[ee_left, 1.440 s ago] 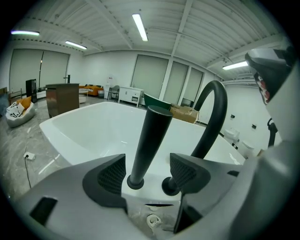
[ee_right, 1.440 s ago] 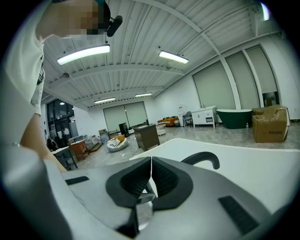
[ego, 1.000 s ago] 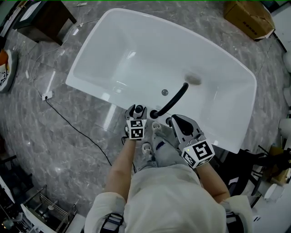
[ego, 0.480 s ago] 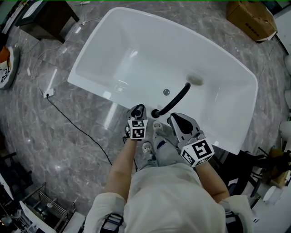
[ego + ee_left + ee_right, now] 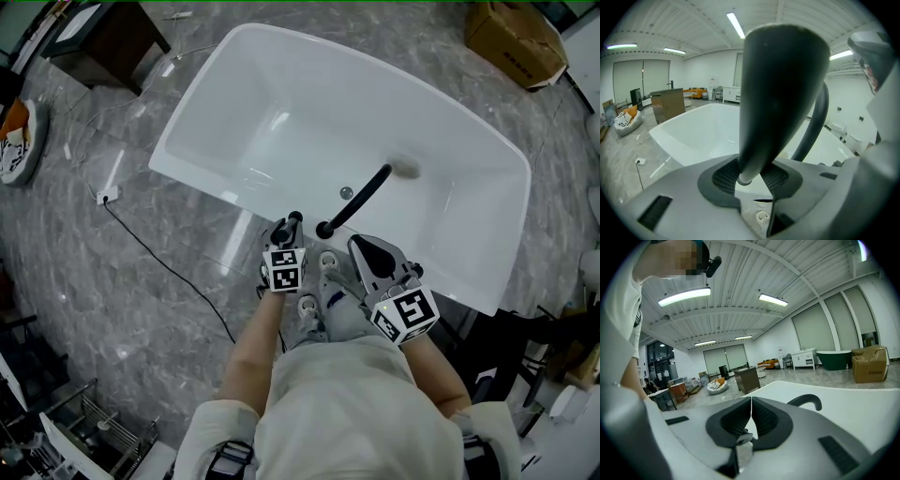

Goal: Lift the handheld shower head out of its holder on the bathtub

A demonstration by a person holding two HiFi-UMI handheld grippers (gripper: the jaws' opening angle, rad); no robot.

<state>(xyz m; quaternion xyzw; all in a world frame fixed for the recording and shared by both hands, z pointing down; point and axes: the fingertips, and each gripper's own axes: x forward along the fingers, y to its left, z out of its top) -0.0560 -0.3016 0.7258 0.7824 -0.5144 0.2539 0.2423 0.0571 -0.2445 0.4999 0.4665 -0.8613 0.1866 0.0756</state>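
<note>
From up on the head, the white bathtub (image 5: 281,103) sits on the grey floor (image 5: 141,281). At its near rim the left claw (image 5: 283,232) holds the black shower head (image 5: 294,218), which sticks up out of it. The black tap spout (image 5: 364,195) bends over the tub just beside. The right claw (image 5: 366,249) sits a little to the right, touching nothing.

Along the left claw (image 5: 750,180), the shower head (image 5: 780,89) stands tall, fat end up, thin end down between the pads (image 5: 723,178). The jaws have just been closing and they pinch that thin end. I cannot tell if its bottom is free of the holder. Its long way runs up and down, so I think the pull should go straight up, not tipping toward the tap spout (image 5: 814,124).

Along the right claw (image 5: 751,420), the two jaws are pressed together with nothing in them. It is farther off, so the left claw has the job.
</note>
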